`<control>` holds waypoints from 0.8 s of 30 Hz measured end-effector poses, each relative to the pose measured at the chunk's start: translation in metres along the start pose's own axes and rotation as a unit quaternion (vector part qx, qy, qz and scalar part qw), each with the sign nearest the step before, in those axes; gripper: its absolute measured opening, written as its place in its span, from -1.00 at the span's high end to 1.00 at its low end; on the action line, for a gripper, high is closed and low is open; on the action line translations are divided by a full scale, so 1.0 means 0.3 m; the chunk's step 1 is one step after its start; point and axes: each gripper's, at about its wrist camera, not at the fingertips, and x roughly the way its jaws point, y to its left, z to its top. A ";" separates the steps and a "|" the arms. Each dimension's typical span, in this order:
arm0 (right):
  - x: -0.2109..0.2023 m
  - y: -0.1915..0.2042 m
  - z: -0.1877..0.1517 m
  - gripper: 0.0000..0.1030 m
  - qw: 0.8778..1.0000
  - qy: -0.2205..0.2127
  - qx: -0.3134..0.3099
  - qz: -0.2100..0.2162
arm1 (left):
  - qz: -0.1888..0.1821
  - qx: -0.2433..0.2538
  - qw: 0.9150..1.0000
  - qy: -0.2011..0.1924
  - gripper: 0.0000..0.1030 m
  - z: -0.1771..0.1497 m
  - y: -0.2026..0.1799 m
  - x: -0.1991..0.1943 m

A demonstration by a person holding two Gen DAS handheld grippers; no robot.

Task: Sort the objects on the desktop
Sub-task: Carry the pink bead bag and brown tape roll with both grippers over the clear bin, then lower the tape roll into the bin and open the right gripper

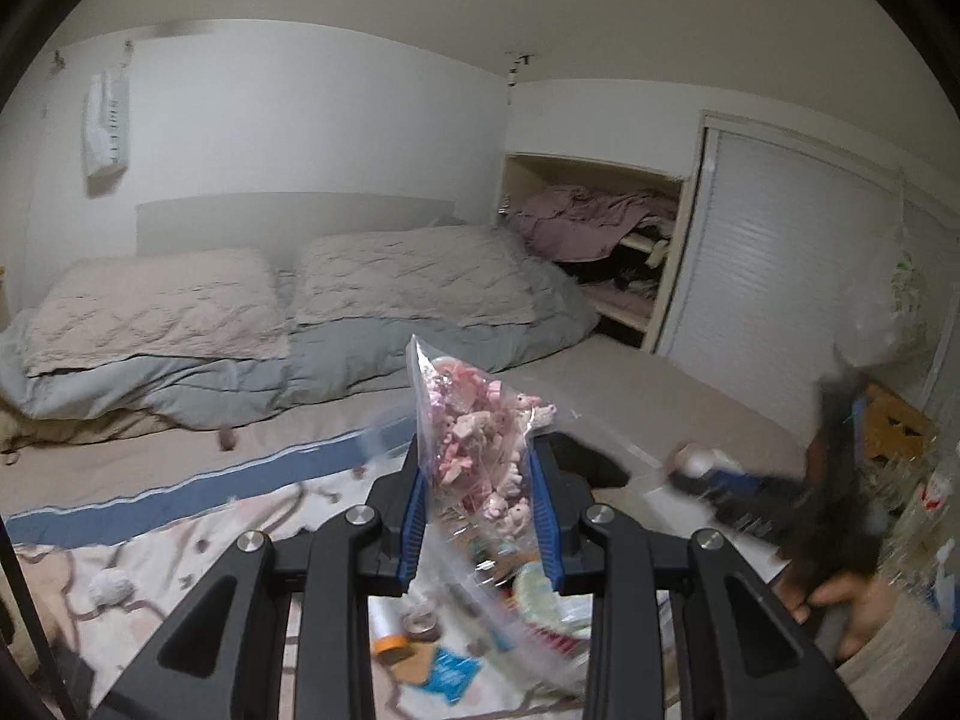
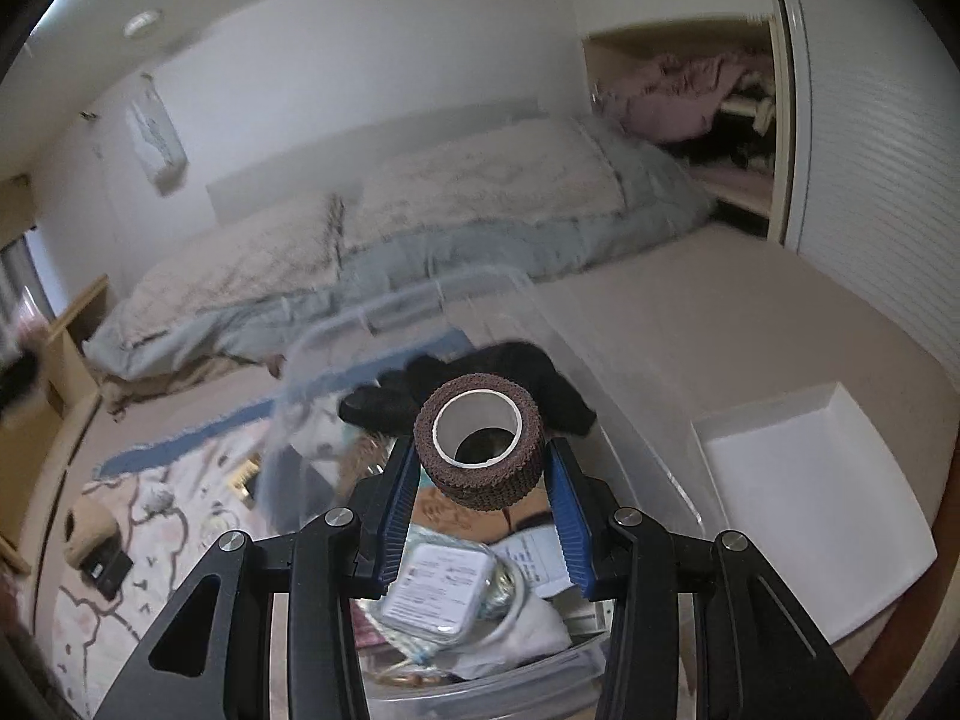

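In the left wrist view my left gripper [image 1: 478,483] is shut on a clear zip bag of small pink figures [image 1: 480,426], which stands up between the blue pads above the bed. The right gripper shows as a dark blurred shape [image 1: 840,480] at the right, held by a hand [image 1: 852,612]. In the right wrist view my right gripper [image 2: 483,483] is shut on a brown bandage roll with a white core [image 2: 480,444], its hole facing the camera. It hangs over a clear plastic storage bin [image 2: 600,372] holding a white square case [image 2: 441,591], papers and black cloth [image 2: 480,384].
Loose small items lie on a patterned pink blanket [image 1: 180,540], among them an orange tape roll [image 1: 390,642] and a blue packet [image 1: 450,672]. A white bin lid [image 2: 810,504] lies to the bin's right. Pillows [image 1: 180,306], a grey duvet and an open closet [image 1: 606,252] lie beyond.
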 end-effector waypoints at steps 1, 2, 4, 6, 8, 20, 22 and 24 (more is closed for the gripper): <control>0.011 -0.006 -0.006 0.16 1.000 0.007 0.000 -0.004 | -0.005 -0.001 1.000 0.001 0.40 0.008 -0.018 0.014; 0.028 -0.014 -0.009 0.16 1.000 0.015 0.000 -0.011 | -0.004 0.001 1.000 0.004 0.40 0.012 -0.035 0.028; 0.051 -0.028 -0.016 0.16 0.999 0.028 0.003 -0.025 | -0.004 0.007 1.000 0.009 0.40 0.010 -0.061 0.057; 0.074 -0.045 -0.025 0.16 0.998 0.042 0.008 -0.036 | -0.013 0.011 1.000 0.015 0.40 -0.006 -0.085 0.091; 0.093 -0.061 -0.031 0.16 0.998 0.054 0.009 -0.041 | -0.023 0.012 0.999 0.025 0.40 -0.026 -0.101 0.123; 0.164 -0.085 -0.056 0.16 0.992 0.088 -0.013 -0.085 | -0.051 -0.007 0.994 0.101 0.40 -0.157 -0.145 0.312; 0.167 -0.092 -0.055 0.16 0.992 0.088 -0.009 -0.089 | -0.053 -0.006 0.993 0.109 0.40 -0.177 -0.149 0.330; 0.170 -0.100 -0.053 -0.02 0.992 0.085 -0.003 -0.092 | -0.054 -0.005 0.992 0.117 0.40 -0.193 -0.155 0.346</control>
